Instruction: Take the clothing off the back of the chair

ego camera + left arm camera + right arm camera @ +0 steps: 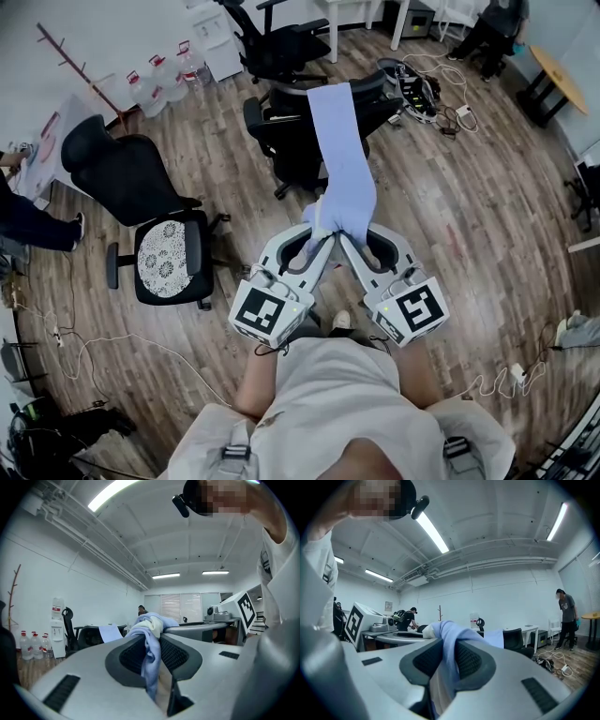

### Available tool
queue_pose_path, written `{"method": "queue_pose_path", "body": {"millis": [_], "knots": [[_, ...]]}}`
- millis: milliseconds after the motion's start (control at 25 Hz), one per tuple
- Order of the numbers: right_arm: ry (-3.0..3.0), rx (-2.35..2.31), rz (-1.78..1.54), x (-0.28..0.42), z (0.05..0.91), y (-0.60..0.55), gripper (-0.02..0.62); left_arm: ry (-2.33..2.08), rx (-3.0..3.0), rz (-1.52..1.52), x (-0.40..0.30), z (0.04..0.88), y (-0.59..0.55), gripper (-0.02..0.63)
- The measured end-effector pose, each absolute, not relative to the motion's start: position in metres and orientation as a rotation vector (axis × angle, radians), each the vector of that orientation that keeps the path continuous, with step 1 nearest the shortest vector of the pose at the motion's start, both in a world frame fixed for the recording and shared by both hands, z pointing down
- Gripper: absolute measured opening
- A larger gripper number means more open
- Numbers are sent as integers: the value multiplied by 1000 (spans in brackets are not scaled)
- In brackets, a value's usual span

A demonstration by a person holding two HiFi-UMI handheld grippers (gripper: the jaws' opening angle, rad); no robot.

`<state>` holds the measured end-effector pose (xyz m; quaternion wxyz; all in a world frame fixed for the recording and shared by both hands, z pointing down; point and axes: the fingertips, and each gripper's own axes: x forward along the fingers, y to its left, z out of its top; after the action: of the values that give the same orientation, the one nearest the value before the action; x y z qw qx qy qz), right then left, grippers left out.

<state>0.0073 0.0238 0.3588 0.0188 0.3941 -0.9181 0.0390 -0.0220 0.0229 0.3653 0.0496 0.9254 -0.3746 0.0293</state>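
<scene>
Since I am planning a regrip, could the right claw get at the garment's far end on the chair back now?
Probably not: the right claw is shut on the garment at its near end, and the chair stands well beyond it, past the stretched cloth.

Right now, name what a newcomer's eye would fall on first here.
The pale blue garment stretches in a long band from the back of the black office chair at centre toward the person. Its near end is bunched between the left gripper and right gripper, both shut on it. At left, a second black chair carries a patterned seat cushion.
</scene>
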Motion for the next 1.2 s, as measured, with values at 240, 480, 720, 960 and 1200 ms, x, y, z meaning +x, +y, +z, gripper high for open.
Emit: {"method": "queue_pose_path", "body": {"millis": [240,480,720,960,1200], "knots": [[-2863,1209,115,14,357,35,84,-1115,2836,92,-15,365,34,95],[-2864,1211,125,15,358,35,84,-1116,2841,110,-14,365,35,95],[-2864,1223,113,10,356,33,83,-1130,2842,121,-20,363,32,95],[-2858,1221,98,6,354,28,80,-1123,2843,117,-24,362,28,95],[-2851,1223,100,5,356,24,80,-1124,2841,123,-25,363,23,95]]}}
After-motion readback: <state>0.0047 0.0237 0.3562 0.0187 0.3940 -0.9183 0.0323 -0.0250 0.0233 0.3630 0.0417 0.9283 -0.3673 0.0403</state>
